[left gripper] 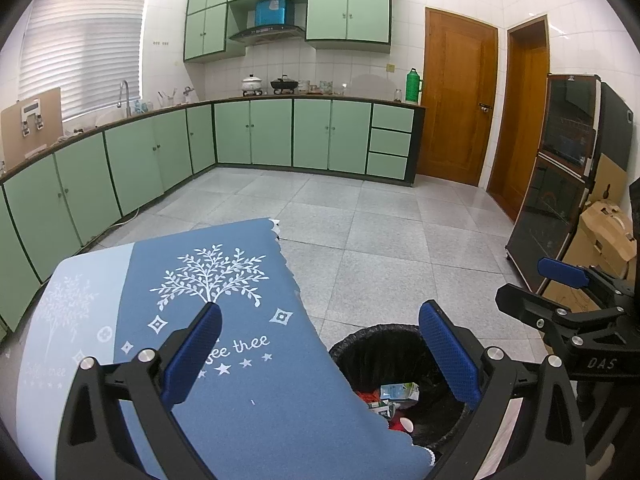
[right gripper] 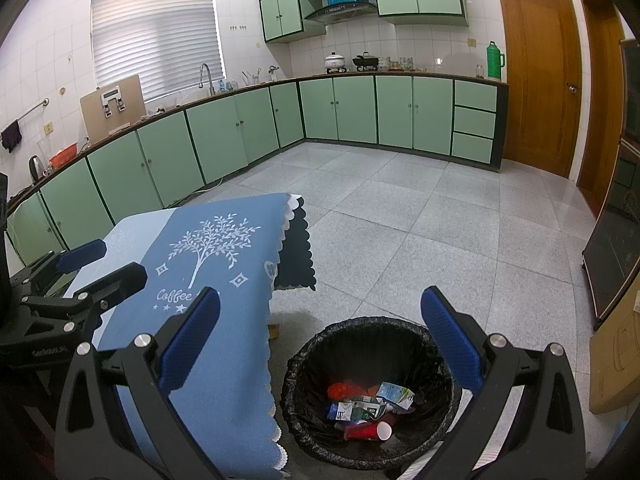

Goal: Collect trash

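Observation:
A round bin with a black liner (right gripper: 436,432) stands on the floor beside the table. It holds a red cup (right gripper: 368,432), crumpled cartons (right gripper: 394,394) and other wrappers. The bin also shows in the left wrist view (left gripper: 360,346), partly hidden by the cloth. My left gripper (left gripper: 320,354) is open and empty above the table edge. My right gripper (right gripper: 320,340) is open and empty above the bin. Each gripper shows in the other's view: the right one (left gripper: 560,284), the left one (right gripper: 100,262).
A blue tablecloth with a white tree print (left gripper: 224,280) covers the table (right gripper: 224,248) on the left. Green cabinets (right gripper: 352,108) line the far walls. Wooden doors (right gripper: 540,76) and a dark cabinet (left gripper: 560,184) with cardboard boxes (left gripper: 608,236) stand right. Grey tiled floor (right gripper: 440,232) lies between.

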Available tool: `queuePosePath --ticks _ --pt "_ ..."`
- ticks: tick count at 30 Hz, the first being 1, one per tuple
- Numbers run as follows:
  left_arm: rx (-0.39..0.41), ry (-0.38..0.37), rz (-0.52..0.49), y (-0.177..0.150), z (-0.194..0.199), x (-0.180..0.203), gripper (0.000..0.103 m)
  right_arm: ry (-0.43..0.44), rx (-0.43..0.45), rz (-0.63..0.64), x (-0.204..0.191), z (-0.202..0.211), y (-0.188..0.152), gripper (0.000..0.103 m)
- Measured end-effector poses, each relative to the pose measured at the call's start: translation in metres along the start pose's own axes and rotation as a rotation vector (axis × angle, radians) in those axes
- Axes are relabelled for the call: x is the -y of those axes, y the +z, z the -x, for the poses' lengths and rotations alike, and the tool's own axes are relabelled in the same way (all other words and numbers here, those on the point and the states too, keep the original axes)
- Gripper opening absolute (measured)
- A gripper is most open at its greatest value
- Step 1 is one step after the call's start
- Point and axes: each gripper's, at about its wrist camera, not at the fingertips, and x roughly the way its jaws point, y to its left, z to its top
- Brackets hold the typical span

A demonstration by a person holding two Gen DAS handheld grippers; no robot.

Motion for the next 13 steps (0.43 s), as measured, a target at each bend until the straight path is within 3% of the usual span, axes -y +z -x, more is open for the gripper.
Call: queuePosePath --ticks 13 --pt "-0.010 0.002 0.002 -0.0005 -0.0017 -0.0011 0.097 0.001 -0.009 0.000 0.0017 -0.0037 -0.0045 0.098"
